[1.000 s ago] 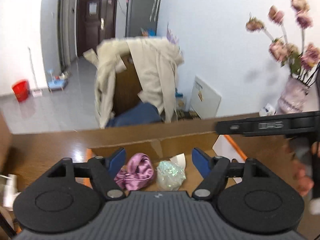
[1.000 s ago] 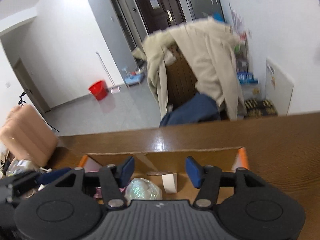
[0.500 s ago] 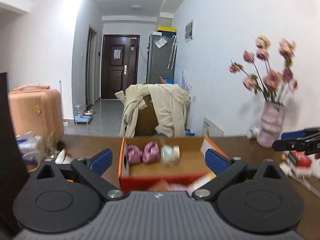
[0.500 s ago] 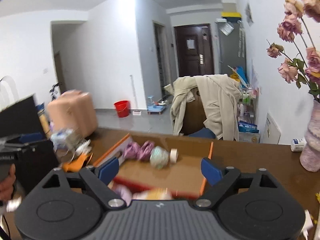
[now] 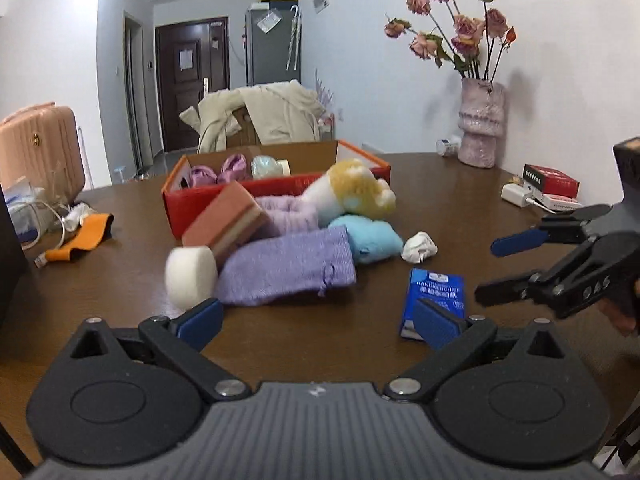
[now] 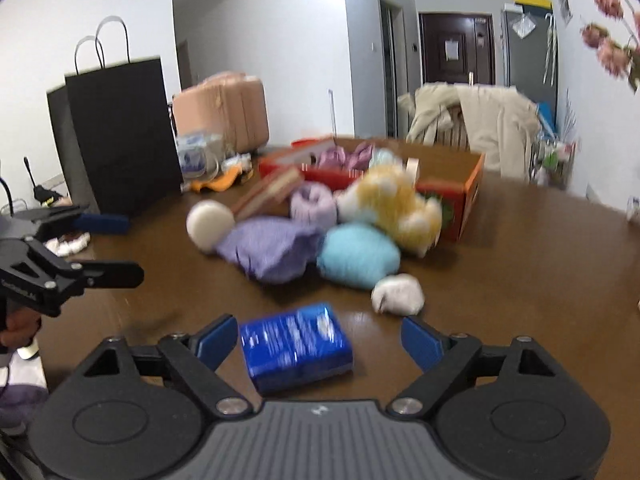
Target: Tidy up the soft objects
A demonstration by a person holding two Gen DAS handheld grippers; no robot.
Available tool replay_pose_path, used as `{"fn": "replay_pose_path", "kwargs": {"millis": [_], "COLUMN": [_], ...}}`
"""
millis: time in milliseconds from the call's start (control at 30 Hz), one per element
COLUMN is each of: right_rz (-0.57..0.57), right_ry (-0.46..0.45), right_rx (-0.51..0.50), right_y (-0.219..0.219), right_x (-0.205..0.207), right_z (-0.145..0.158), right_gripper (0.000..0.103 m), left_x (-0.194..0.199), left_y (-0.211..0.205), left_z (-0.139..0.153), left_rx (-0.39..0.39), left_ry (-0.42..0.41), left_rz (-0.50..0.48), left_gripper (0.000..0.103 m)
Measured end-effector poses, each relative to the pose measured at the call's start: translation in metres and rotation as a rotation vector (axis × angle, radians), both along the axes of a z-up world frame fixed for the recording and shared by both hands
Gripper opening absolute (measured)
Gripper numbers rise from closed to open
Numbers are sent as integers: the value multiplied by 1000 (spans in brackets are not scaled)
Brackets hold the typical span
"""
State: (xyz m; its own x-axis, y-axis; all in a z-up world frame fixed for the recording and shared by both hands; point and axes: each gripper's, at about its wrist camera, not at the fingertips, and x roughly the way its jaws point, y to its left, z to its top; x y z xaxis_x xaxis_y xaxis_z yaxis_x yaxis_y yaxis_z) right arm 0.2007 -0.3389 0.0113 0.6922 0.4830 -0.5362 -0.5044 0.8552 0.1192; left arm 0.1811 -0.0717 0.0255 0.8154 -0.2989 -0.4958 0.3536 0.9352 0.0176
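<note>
Both my grippers hover empty over the heap of soft things on the brown table [image 5: 460, 184].

My left gripper [image 5: 318, 316] has its jaws spread wide with nothing between them — the white round sponge [image 5: 191, 277] sits just beyond its left finger, the blue tissue pack [image 5: 434, 298] by its right one. My right gripper [image 6: 316, 340] also stands apart, the tissue pack [image 6: 296, 346] lying between its fingers but untouched. Ahead lies the pile: a purple knitted pouch [image 5: 288, 266], a light blue soft lump [image 5: 370, 240], a yellow-and-white plush toy [image 5: 352, 194], a pink layered sponge [image 5: 226, 224] and a crumpled white wad [image 5: 419, 246], all crowded in front of the red cardboard box [image 5: 240, 190] — inside it, small purple bundles [image 5: 218, 168] already rest.
</note>
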Motion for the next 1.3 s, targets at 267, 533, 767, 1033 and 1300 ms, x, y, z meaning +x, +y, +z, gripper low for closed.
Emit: {"fn": "replay_pose_path", "kwargs": {"millis": [267, 533, 767, 1033, 1300], "right_rz": [14, 61, -185, -240, -229], "right_ry": [18, -54, 9, 58, 196], "right_rx": [-6, -71, 12, 189, 226], "right_y": [13, 42, 46, 1, 7], "right_x": [8, 16, 39, 53, 39], "right_z": [-30, -33, -29, -23, -34], "right_gripper": [86, 73, 74, 53, 29], "left_x": [11, 29, 46, 72, 91], "left_y": [-4, -7, -10, -33, -25], "left_z": [-13, -19, -25, -37, -49], "left_rx": [-24, -27, -65, -275, -371], "left_ry": [42, 73, 114, 323, 394], "left_rz": [34, 49, 82, -91, -38], "left_gripper": [103, 103, 103, 40, 33]}}
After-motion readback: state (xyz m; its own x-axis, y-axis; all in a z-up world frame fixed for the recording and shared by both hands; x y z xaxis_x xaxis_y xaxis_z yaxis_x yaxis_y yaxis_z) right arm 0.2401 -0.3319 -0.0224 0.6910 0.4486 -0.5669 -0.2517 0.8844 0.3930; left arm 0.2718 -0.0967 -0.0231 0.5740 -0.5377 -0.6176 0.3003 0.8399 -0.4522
